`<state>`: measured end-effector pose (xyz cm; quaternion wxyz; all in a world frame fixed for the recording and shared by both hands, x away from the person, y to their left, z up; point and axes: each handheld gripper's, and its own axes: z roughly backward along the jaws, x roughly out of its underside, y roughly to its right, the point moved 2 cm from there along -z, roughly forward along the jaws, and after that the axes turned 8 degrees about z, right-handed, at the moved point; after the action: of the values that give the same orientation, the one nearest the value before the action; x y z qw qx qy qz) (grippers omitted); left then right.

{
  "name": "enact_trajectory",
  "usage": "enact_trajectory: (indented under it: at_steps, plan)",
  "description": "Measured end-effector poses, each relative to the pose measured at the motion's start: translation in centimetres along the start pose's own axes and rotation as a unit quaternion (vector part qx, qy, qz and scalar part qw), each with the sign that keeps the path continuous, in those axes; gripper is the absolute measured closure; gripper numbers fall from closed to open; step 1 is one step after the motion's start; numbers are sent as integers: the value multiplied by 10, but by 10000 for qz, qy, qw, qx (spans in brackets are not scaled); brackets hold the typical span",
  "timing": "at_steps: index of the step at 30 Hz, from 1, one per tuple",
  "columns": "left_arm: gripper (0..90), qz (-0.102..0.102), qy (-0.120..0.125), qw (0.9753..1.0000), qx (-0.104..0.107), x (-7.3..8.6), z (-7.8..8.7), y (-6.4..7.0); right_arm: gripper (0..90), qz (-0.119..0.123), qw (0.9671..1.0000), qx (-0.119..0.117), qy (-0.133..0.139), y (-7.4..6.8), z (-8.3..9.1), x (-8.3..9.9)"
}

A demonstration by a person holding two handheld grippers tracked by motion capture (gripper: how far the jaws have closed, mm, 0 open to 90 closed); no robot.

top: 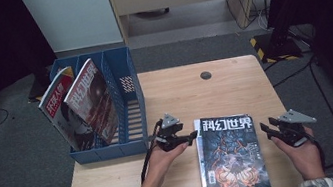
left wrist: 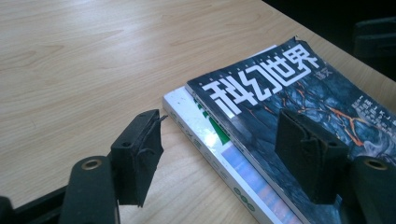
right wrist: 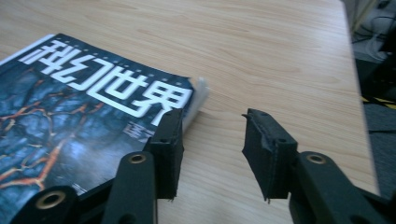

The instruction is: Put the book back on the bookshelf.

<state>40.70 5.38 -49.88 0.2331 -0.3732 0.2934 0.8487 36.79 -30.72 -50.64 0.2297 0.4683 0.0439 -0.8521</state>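
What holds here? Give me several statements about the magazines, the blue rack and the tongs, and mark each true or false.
1. The dark-covered magazine lies flat on the wooden table. True.
2. It rests on top of a second, white-edged magazine. True, as seen in the left gripper view.
3. The left tongs are shut on the magazine. False: the jaws stand open at its left edge.
4. The blue file rack holds no magazines. False: two magazines lean in it.
5. The right tongs are open beside the magazine's right edge. True.
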Motion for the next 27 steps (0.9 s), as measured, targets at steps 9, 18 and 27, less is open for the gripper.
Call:
enact_trajectory:
  at_steps: [9, 18, 27]
  plan:
    - [282, -202, -155, 9997, -65, 12, -3, 10, 581, 29, 9990, -448, 54, -11, -11, -5]
    - [280, -209, -273, 9994, -35, 21, -7, 12, 403, -25, 9964, -833, -138, -22, -22, -4]
    - [281, -334, -439, 9985, -22, 25, -13, 18, 340, -202, 9940, -994, -408, -27, -32, 1]
